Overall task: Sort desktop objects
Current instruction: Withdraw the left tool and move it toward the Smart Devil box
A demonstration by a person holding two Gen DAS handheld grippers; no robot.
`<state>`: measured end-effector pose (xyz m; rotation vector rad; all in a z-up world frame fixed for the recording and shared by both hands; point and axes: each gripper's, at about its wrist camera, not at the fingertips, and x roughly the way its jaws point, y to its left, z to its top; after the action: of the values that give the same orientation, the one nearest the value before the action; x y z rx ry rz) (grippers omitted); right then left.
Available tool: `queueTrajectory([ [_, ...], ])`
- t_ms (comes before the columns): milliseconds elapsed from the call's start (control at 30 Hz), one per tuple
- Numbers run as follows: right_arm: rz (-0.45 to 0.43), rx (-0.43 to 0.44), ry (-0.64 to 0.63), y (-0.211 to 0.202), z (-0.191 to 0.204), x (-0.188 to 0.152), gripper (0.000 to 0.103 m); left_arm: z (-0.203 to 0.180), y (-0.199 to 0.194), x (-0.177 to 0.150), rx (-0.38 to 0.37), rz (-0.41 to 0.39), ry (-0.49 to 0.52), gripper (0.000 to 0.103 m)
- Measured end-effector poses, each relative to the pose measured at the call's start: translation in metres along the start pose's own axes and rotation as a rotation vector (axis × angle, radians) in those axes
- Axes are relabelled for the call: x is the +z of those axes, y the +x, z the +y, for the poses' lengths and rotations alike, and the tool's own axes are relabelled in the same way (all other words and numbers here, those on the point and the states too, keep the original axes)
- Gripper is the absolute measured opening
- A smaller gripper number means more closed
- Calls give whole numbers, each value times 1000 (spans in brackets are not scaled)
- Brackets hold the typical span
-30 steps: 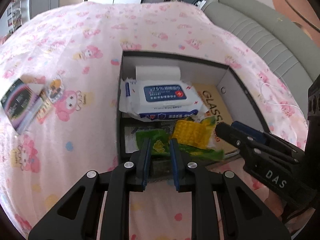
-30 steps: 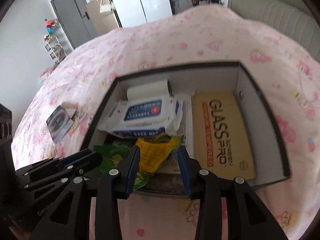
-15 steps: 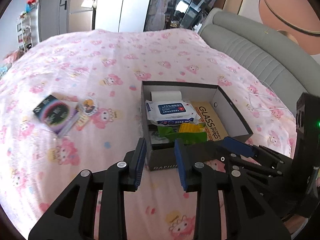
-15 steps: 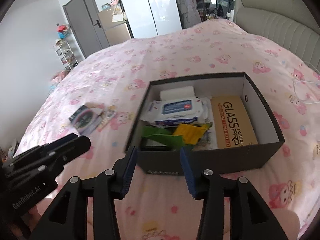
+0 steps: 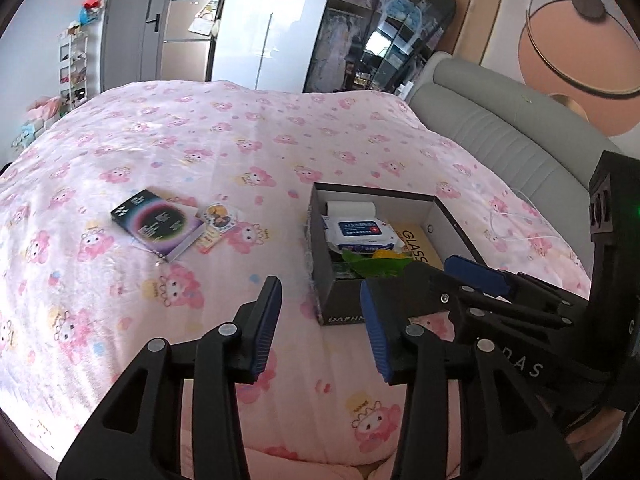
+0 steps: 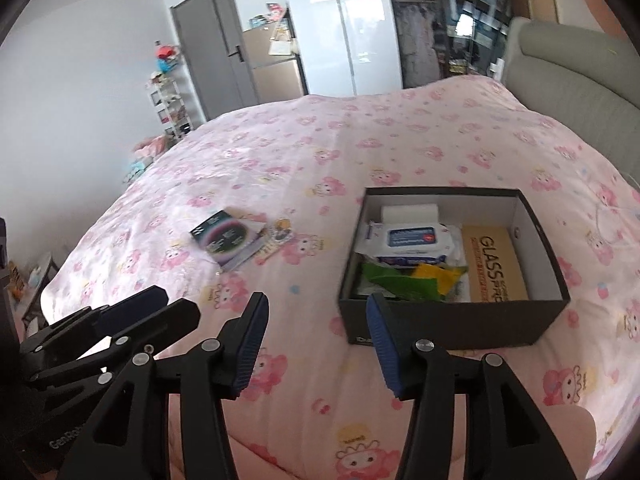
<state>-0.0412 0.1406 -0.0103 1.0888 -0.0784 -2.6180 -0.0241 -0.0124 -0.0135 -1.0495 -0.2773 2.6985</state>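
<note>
Both hand-held grippers, left (image 5: 320, 324) and right (image 6: 316, 340), hover empty with jaws spread above a pink patterned bed (image 6: 320, 152). A black cardboard box (image 6: 452, 322) holds packets; a dark booklet (image 6: 226, 238) lies outside, needing a flat edge-on pinch.

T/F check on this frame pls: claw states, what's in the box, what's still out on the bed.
1. Both claws are open and hold nothing. True: the left claw and the right claw have their jaws spread, with nothing between them.
2. The wet wipes pack lies on the bedspread. False: the wet wipes pack is inside the black box.
3. The dark booklet lies on the bedspread, outside the box. True.
4. The box has its lid on. False: it is open at the top, contents showing.
5. The GLASS PRO package lies flat in the box. True.
</note>
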Motion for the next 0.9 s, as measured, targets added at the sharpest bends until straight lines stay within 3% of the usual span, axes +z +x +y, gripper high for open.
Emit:
queueTrajectory([
  [467, 27, 22, -125, 33, 58, 11, 47, 56, -13, -2, 56, -49, -86, 41],
  [900, 57, 70, -217, 91, 108, 48, 47, 130, 8, 21, 103, -69, -210, 42],
])
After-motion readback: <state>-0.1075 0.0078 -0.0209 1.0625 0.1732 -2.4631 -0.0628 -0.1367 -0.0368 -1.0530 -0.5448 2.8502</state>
